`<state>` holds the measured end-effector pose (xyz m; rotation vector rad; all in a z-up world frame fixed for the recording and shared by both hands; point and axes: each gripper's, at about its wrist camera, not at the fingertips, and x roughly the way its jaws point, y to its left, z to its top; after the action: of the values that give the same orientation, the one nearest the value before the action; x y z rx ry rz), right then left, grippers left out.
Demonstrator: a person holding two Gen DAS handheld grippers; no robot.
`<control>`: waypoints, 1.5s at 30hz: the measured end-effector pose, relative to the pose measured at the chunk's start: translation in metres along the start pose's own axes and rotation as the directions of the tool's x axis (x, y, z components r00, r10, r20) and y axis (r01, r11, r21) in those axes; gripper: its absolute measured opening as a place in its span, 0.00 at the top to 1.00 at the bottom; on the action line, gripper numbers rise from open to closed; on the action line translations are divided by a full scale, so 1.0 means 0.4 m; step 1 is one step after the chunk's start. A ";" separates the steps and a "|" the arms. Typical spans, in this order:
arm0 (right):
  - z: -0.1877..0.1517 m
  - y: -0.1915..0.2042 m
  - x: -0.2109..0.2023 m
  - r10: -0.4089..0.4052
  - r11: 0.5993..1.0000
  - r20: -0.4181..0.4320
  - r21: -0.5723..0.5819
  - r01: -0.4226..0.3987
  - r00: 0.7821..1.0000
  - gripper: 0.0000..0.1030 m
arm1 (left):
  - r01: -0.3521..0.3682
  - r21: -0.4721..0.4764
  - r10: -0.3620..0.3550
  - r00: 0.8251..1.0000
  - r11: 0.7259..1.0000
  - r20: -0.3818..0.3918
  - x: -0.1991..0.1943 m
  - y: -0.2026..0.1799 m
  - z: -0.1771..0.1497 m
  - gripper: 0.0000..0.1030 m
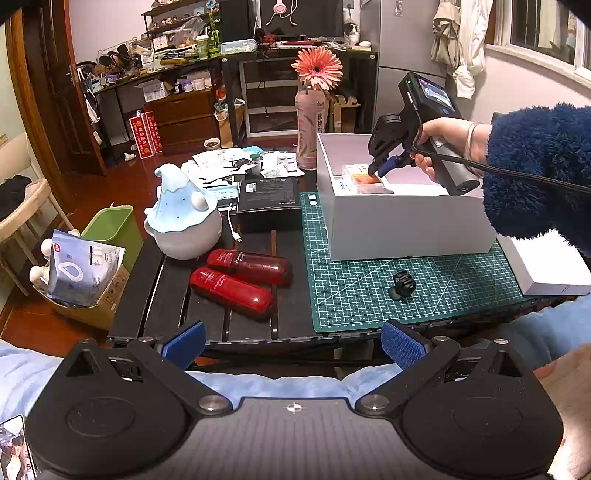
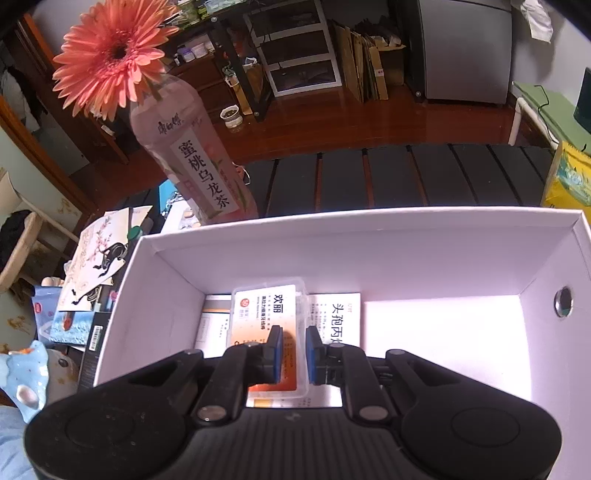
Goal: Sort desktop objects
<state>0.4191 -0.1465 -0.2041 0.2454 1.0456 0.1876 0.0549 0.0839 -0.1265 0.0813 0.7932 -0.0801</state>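
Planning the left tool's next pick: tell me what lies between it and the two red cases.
Only bare black slatted table in the left wrist view, between the left tool and the red cases.

We identify a lived-in home room: a refrigerator (image 1: 406, 55) with coats (image 1: 461, 44) hanging beside it, a cluttered desk (image 1: 177, 62) under a figurine shelf (image 1: 177, 14), polished wooden floor (image 2: 369, 122), and a gerbera (image 1: 317, 70) standing in a reused tea bottle (image 1: 310, 129).

Clear orange-labelled case (image 2: 269, 332) lies flat inside white box (image 2: 369, 236).
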 end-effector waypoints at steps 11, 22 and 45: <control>0.003 0.023 0.009 0.003 1.000 -0.004 0.006 -0.003 1.000 0.88 | 0.019 -0.013 -0.019 1.000 1.000 -0.001 -0.005 0.003 -0.001 0.00; 0.006 0.063 0.020 0.003 1.000 -0.011 -0.023 -0.003 1.000 0.88 | 0.026 -0.017 -0.026 1.000 1.000 0.001 -0.010 0.005 -0.001 0.00; 0.013 0.107 0.025 0.016 0.999 -0.001 -0.044 -0.016 1.000 0.89 | 0.043 -0.021 -0.042 0.999 0.999 0.008 -0.017 0.007 -0.001 0.00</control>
<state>0.4270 -0.1034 -0.1978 0.2143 1.0397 0.2247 0.0501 0.0872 -0.1218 0.0444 0.7882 -0.1124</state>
